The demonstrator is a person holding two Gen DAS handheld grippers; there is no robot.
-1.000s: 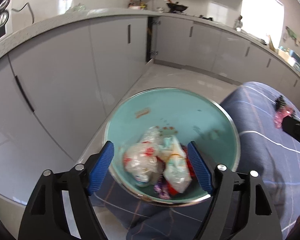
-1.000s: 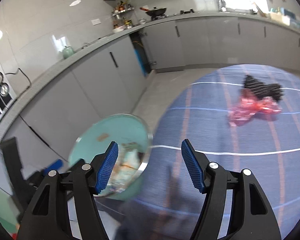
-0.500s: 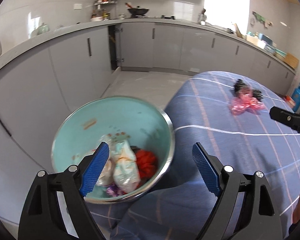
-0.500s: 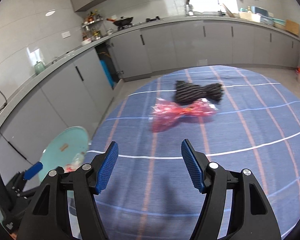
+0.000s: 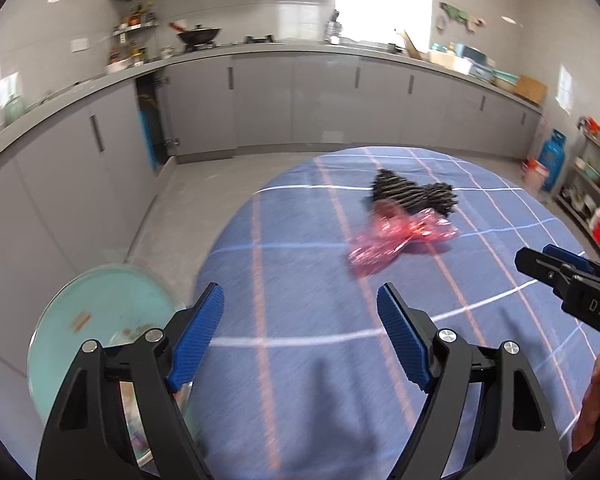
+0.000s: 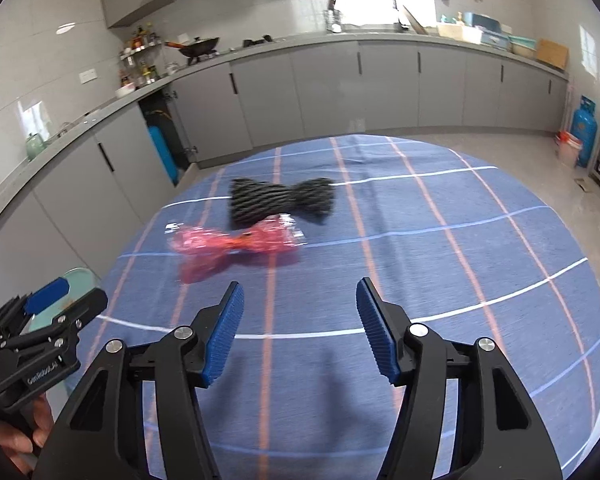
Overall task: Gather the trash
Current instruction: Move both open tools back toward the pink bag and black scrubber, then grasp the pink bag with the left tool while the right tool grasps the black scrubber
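Observation:
A crumpled pink plastic wrapper (image 5: 400, 238) (image 6: 236, 244) lies on the round table's blue checked cloth (image 5: 300, 264) (image 6: 440, 248), and a black foam net (image 5: 414, 194) (image 6: 280, 200) touches its far side. My left gripper (image 5: 300, 332) hovers over the cloth's near part, its jaws closing with nothing between them. My right gripper (image 6: 299, 322) hangs short of the wrapper, jaws also closing on nothing. A teal metal-rimmed bowl (image 5: 100, 304) (image 6: 74, 280) with trash in it sits low at the left, partly hidden by the left gripper.
Grey kitchen cabinets (image 5: 300, 104) and a worktop run round the back and left walls. Bare tiled floor (image 5: 188, 200) separates them from the table. A blue gas cylinder (image 6: 584, 132) and a shelf rack (image 5: 596, 200) stand at the right.
Both views have swung right, away from the bowl and onto the table. The wrapper and net now lie ahead of both grippers, and the bowl has slid to the lower left.

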